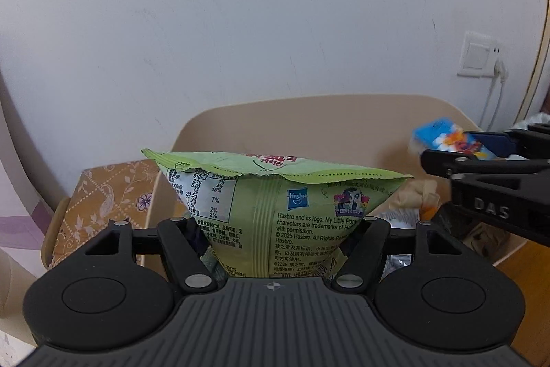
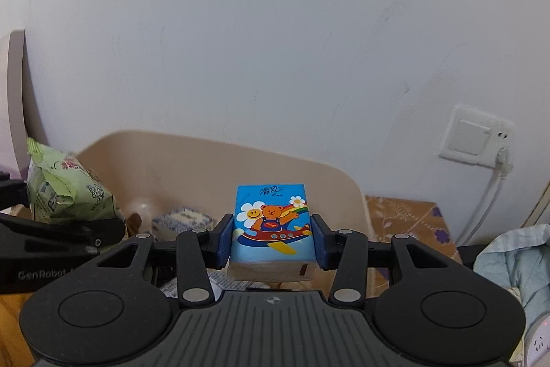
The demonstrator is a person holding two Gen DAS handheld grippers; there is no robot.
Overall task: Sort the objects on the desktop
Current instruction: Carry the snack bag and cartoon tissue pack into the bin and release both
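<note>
Gripping crinkly green snack bag (image 1: 275,212), left tongs (image 1: 275,239), right tongs (image 2: 271,239) clamping boxy tissue pack (image 2: 271,222)

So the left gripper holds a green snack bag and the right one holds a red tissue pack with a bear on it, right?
Not quite: the tissue pack is blue, not red, as the right wrist view shows. The right gripper does hold it, and the left gripper holds the green snack bag.

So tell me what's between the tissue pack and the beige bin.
Nothing visible. The right gripper holds the tissue pack over the beige bin; the left gripper holds the green snack bag off to its left.
</note>
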